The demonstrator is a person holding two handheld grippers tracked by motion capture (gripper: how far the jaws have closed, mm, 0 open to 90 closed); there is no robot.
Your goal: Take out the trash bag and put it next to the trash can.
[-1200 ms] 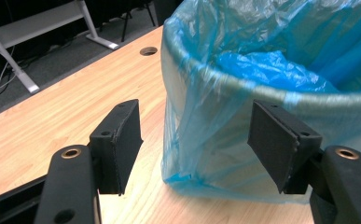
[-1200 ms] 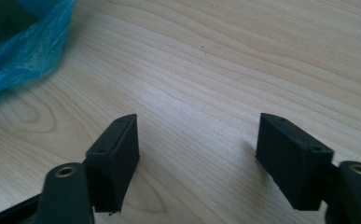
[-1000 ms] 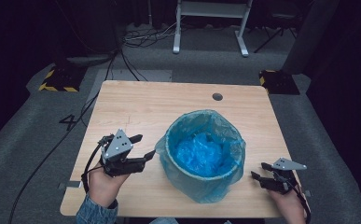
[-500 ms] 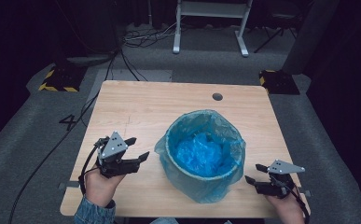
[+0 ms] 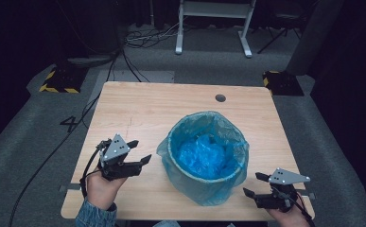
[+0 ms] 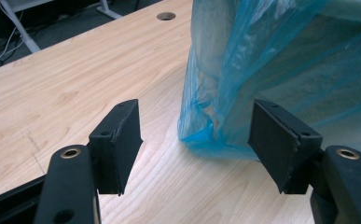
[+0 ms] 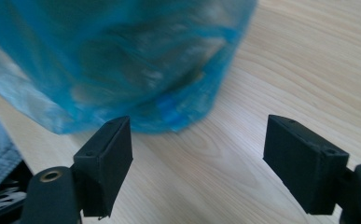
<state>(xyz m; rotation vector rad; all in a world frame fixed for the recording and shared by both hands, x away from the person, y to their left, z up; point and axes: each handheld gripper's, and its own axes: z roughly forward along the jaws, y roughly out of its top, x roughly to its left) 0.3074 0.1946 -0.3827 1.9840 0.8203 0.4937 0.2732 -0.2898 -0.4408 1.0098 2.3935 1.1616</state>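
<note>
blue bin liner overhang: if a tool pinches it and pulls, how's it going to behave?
The blue liner looks thin and crinkled, so probably floppy: it should stretch or slide off the rim before shifting the bin. Its glossy film may slip between flat pads. The bin under it looks tall and holds little besides liner, so a hard sideways pull might tip it.

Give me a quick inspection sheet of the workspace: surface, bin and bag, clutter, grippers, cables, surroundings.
Surface: wooden table, round hole near its far edge.
Job's things: bin on the table, lined with a blue bag folded over the rim and hanging down the outside.
Clutter: nothing seen on the table.
Grippers: left gripper open, beside the bin, fingers off the bag. Right gripper open, jaws just opened wider, nothing between them.
Cables: one trails from the left gripper; more on the floor.
Surroundings: grey floor, white frame, yellow-black striped blocks, dark background.
</note>
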